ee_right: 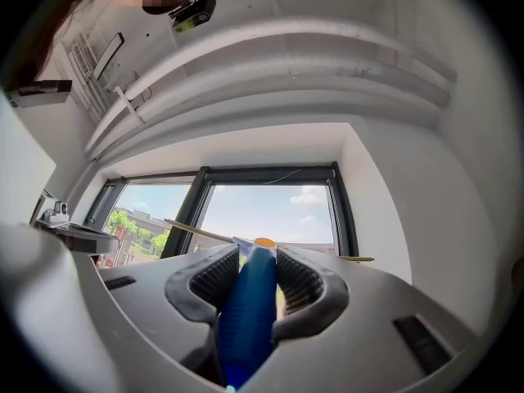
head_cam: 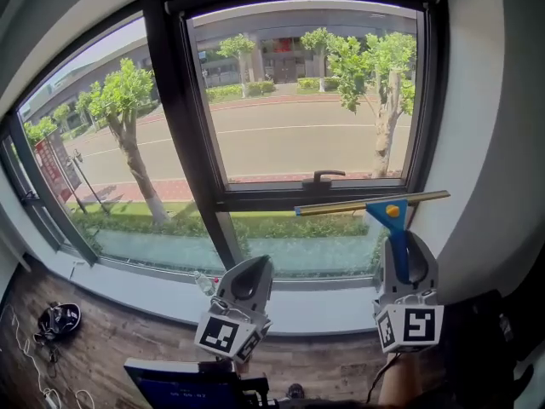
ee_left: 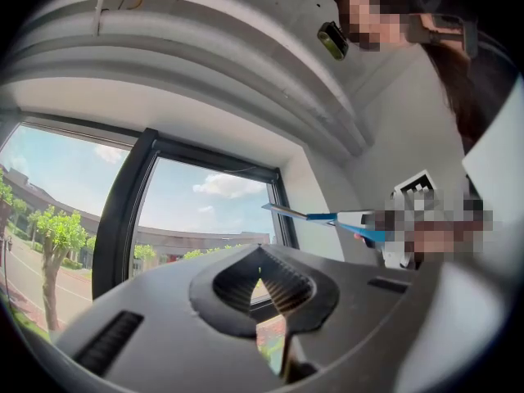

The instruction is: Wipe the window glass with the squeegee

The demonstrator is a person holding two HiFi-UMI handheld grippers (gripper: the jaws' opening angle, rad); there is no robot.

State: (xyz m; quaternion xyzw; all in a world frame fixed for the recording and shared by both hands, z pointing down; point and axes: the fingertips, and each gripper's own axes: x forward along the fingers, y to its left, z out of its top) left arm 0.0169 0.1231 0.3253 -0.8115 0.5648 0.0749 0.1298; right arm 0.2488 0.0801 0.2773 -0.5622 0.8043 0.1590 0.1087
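The squeegee (head_cam: 389, 211) has a blue handle and a long brass-coloured blade that lies level across the lower right of the window glass (head_cam: 306, 100), just under the black cross bar. My right gripper (head_cam: 400, 250) is shut on the blue handle, which runs up between its jaws in the right gripper view, where the squeegee (ee_right: 246, 309) fills the right gripper (ee_right: 250, 260). My left gripper (head_cam: 249, 273) hangs below the sill, left of the squeegee, shut with nothing in it. In the left gripper view the squeegee (ee_left: 327, 217) shows at right, beyond the left gripper (ee_left: 260, 250).
A black latch handle (head_cam: 324, 177) sits on the cross bar. The white wall (head_cam: 485, 143) stands close on the right, the white sill (head_cam: 298, 307) below. A small bottle (head_cam: 203, 284) stands on the sill. Dark shoes (head_cam: 58, 320) and cables lie on the wooden floor at left.
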